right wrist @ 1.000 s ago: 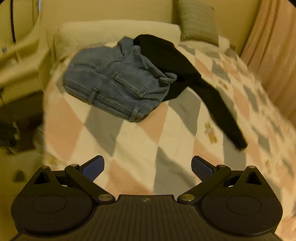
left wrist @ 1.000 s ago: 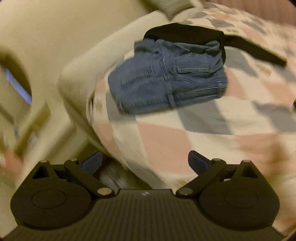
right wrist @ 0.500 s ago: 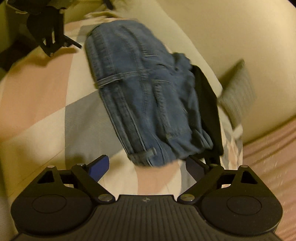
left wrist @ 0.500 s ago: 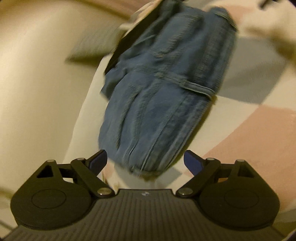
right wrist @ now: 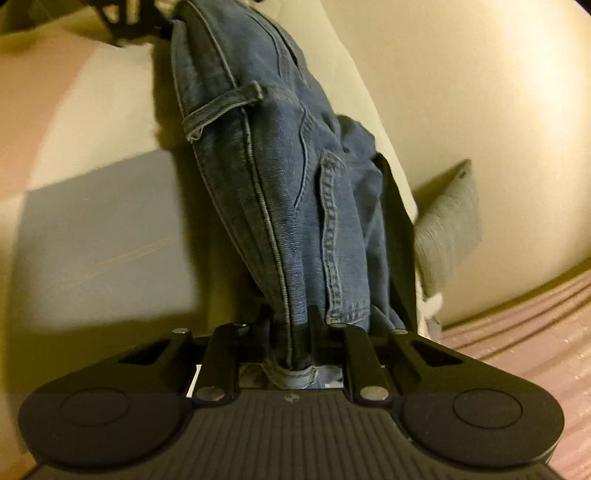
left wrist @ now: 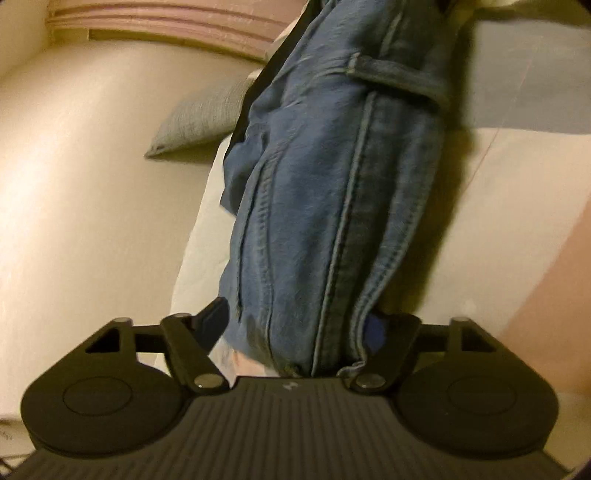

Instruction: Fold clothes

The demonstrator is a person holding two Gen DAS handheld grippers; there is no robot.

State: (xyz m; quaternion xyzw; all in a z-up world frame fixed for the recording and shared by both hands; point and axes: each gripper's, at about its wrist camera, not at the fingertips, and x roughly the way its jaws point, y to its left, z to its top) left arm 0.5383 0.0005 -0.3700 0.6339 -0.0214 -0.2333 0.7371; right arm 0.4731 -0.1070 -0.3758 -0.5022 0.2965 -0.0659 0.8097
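Folded blue jeans (left wrist: 332, 184) lie on a checked quilt (left wrist: 517, 221). My left gripper (left wrist: 295, 325) is open, and one end of the jeans sits between its fingers, with denim covering part of the right pad. In the right wrist view the jeans (right wrist: 266, 177) run away from me, and my right gripper (right wrist: 291, 332) is shut on their near edge by the waistband seam. The left gripper (right wrist: 125, 22) shows as a dark shape at the far end of the jeans. A black garment (right wrist: 399, 229) lies under the jeans' far side.
A grey pillow (right wrist: 447, 229) leans against the cream wall or headboard (right wrist: 480, 92) behind the jeans. Pink striped fabric (right wrist: 535, 332) lies at the right. The quilt (right wrist: 103, 236) spreads out to the left of the jeans.
Both grippers have moved in from above the bed to opposite ends of the jeans. The right one has shut on the denim, and the left fingers have narrowed slightly around it.
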